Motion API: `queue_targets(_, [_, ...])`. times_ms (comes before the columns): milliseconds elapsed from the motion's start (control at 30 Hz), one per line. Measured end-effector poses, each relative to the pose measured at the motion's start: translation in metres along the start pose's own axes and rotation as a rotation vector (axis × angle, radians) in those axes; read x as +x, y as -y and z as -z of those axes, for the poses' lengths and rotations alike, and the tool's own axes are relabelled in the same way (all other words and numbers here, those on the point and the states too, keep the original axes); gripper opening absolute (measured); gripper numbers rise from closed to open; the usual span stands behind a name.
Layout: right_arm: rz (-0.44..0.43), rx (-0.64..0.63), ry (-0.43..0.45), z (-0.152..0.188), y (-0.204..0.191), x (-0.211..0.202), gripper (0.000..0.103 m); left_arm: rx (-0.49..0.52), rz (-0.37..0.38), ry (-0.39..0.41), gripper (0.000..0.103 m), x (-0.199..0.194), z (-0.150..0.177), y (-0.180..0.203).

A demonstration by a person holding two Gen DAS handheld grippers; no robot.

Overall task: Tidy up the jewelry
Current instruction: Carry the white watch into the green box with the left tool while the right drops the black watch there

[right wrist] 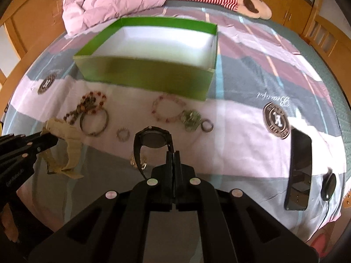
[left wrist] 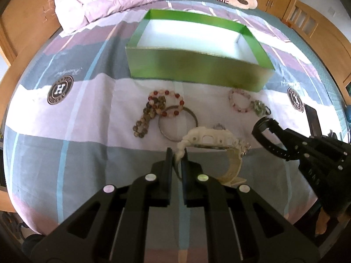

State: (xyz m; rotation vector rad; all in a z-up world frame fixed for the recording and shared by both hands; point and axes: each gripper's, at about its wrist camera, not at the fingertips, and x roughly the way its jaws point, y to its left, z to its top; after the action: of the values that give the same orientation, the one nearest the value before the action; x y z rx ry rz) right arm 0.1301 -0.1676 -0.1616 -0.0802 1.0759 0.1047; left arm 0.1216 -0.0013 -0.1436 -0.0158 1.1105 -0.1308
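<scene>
Two watches are off the bed: the left gripper is clamped on the strap of a cream-white watch with a chunky case, and the right gripper is clamped on the strap of a black watch with a round dark face. Still on the bedspread, in a loose row before the one open green box with a white inside, lie three bead bracelets: red-and-clear, brown and pink. With them are one metal bangle, a greenish charm cluster and two small rings; a phone rests near the bed's right edge.
</scene>
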Motion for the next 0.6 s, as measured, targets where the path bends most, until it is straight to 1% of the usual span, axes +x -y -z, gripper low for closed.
queue_targets(133, [-0.011,0.000,-0.010,0.003,-0.002,0.003,0.002,0.000,0.001,-0.014,0.008,0.006,0.002,-0.001])
queue_targets(267, [-0.019,0.008,0.029,-0.009,0.002,-0.009,0.002,0.008,0.008,0.013,0.008,-0.001,-0.011,0.000])
queue_targets(367, [-0.028,0.022,0.088,-0.032,0.008,-0.026,0.002,0.018,0.031,0.050,0.008,-0.014,-0.033,0.003])
queue_targets(433, [-0.021,0.032,0.140,-0.053,0.013,-0.039,0.002,0.019,0.047,0.086,0.008,-0.025,-0.055,0.004])
queue_targets(500, [-0.015,0.046,0.197,-0.075,0.019,-0.052,0.002,0.029,0.043,0.140,0.008,-0.038,-0.080,0.007])
queue_targets(533, [-0.008,0.060,0.249,-0.095,0.023,-0.062,0.002,0.029,0.044,0.156,0.008,-0.042,-0.090,0.008])
queue_targets(600, [-0.011,0.075,0.289,-0.118,0.030,-0.066,0.002,0.026,0.056,0.180,0.008,-0.047,-0.114,0.010])
